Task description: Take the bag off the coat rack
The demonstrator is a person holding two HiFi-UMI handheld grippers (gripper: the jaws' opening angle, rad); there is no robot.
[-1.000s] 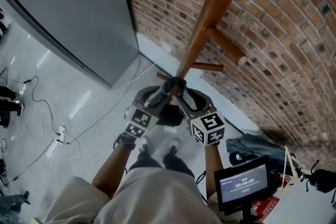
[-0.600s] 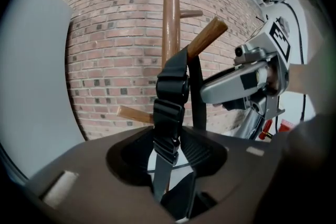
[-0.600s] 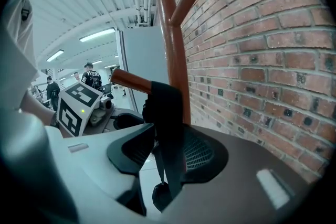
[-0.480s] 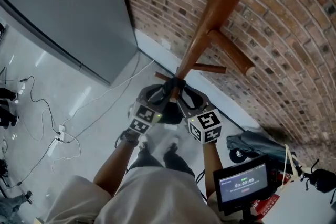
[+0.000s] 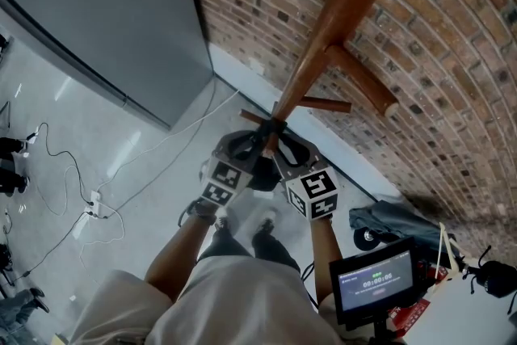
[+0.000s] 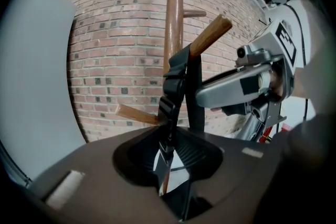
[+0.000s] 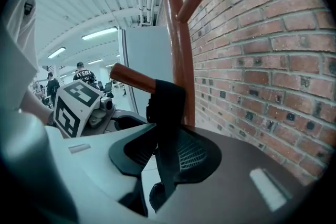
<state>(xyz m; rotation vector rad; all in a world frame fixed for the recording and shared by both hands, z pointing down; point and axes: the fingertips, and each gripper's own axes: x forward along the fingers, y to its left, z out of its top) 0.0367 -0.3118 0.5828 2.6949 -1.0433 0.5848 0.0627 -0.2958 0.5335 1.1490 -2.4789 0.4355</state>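
Bag strap [image 6: 177,73] looped over a sloping peg [image 6: 210,34] of the coat rack [image 5: 339,20], seated low at the peg's root, against the pole. Peg's free end higher than the strap, with bare wood between strap and tip. Rest of bag mostly hidden beneath the grippers in the head view.

Left gripper [image 6: 170,165]: jaws closing, strap running down between them, pale floor visible in the gap beside it, pads not pressing. Right gripper [image 7: 163,165]: jaws closing as well, strap between them, sliver of gap on its left side, no clamp. Both side by side just under the peg, nearly touching each other.

Clearances: brick wall [image 5: 452,52] close behind the pole. More pegs overhead, jutting out at several heights. Grey panel [image 5: 105,12] to the left, well apart. Open floor [image 5: 97,166] on that side, crossed by cables [image 5: 93,206]. Monitor [image 5: 376,283] and clutter at lower right.
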